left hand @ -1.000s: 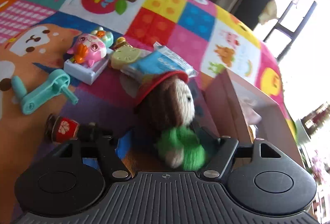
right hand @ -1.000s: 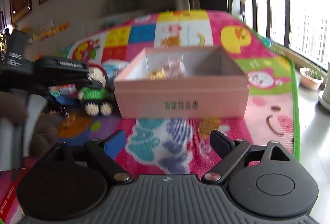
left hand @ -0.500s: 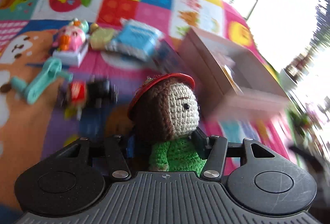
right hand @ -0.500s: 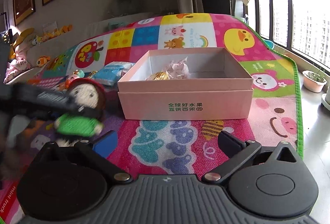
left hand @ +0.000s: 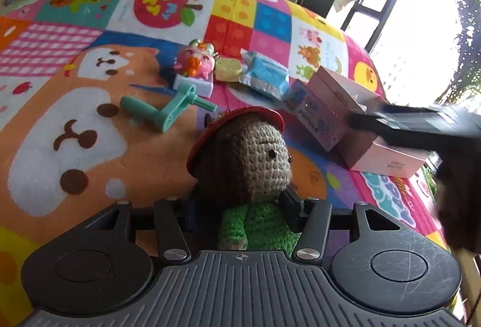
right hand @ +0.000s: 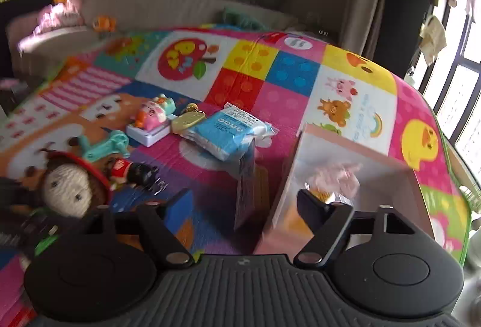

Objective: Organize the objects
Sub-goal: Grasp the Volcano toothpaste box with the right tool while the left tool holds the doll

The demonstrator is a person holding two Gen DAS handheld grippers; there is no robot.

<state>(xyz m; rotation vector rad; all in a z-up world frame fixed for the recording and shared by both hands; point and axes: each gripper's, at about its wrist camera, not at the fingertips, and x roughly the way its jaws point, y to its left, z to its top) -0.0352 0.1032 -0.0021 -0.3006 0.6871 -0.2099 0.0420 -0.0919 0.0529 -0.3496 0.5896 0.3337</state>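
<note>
My left claw [left hand: 240,215] is clamped on the crocheted doll [left hand: 243,170] at its green body, off the play mat [left hand: 75,116]. My right claw [right hand: 243,206] stands apart, empty, jaws just narrowed. The soft body may slip if I swing fast. At two o'clock, the pink box [left hand: 387,158] lies under the other claw's arm; collision is possible there.

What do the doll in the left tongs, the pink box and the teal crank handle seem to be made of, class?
Doll: crocheted yarn, matte; the stitch loops show. Pink box: probably cardboard, smooth and matte, with thin straight walls. Teal crank handle: likely moulded plastic, with a slight sheen.
</note>
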